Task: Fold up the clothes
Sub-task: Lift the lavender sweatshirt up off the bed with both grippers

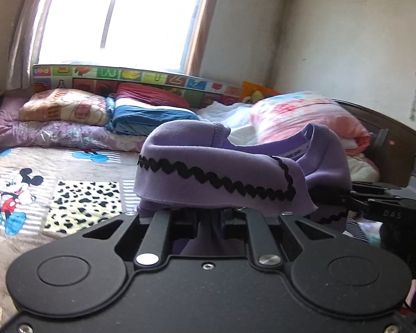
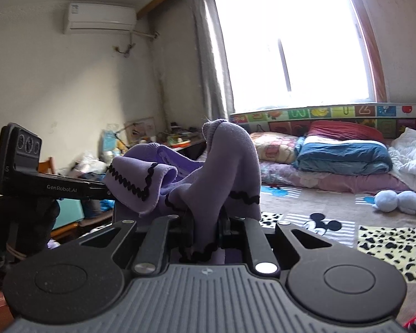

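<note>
Left wrist view shows the left gripper (image 1: 208, 216) and right gripper (image 2: 206, 224) each clamped on the purple top (image 1: 216, 166), lifting it above the bed's (image 1: 83, 199) near edge, probably to spread it.

Light source: daylight through the window (image 1: 119, 16), blown out to white in both views.
Room: bright near the glass, dimmer toward the walls.
Shadows: soft; gripper bodies dark in the foreground.
Distortion: strong fisheye bowing, dark vignette in the corners.
Focus: slight softness on the bed (image 1: 69, 166) and the far clutter.
</note>
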Demonstrator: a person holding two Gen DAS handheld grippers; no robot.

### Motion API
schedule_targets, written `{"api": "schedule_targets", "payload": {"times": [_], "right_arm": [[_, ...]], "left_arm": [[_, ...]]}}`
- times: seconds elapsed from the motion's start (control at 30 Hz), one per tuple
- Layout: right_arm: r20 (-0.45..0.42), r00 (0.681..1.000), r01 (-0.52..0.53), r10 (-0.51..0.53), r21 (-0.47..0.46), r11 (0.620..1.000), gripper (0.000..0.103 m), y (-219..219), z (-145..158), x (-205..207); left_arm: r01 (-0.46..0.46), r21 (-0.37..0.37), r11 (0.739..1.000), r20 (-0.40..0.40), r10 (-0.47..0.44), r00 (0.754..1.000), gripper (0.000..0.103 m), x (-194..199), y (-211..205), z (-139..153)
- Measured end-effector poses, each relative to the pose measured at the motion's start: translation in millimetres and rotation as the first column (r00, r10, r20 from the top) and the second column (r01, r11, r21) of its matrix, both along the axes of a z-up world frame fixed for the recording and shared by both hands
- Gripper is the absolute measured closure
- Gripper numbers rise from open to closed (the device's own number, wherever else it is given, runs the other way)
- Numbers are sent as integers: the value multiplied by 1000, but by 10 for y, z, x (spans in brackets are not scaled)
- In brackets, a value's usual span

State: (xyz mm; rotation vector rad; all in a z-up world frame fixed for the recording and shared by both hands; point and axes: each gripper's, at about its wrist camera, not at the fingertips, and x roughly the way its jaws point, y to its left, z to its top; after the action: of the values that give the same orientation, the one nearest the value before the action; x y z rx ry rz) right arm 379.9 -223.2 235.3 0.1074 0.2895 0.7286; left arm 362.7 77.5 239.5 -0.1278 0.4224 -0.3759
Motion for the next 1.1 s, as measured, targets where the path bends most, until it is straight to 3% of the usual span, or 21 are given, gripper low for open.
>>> {"api": "schedule_targets", "payload": {"times": [0.23, 0.47, 0.63, 0.87, 1.1], "right_arm": [[15, 993, 115, -115, -48, 992, 87, 163, -85, 624], [125, 972, 211, -200, -89, 973, 87, 340, -247, 780], [156, 975, 187, -160, -178, 966, 87, 452, -689, 539], [104, 992, 95, -75, -211, 973, 87, 524, -1229, -150], [20, 997, 71, -68, -209, 975, 87, 518, -1592, -678]], "left_arm": [[-85, -36, 996, 9, 85, 996, 92, 593, -48, -57], [-123, -87, 989, 34, 126, 991, 92, 792, -45, -257], [-101, -72, 992, 8, 102, 995, 92, 481, -12, -708], [-98, -152, 983, -50, 91, 995, 92, -233, 129, -1274], [-90, -133, 987, -102, 76, 992, 92, -736, 141, -1553]]}}
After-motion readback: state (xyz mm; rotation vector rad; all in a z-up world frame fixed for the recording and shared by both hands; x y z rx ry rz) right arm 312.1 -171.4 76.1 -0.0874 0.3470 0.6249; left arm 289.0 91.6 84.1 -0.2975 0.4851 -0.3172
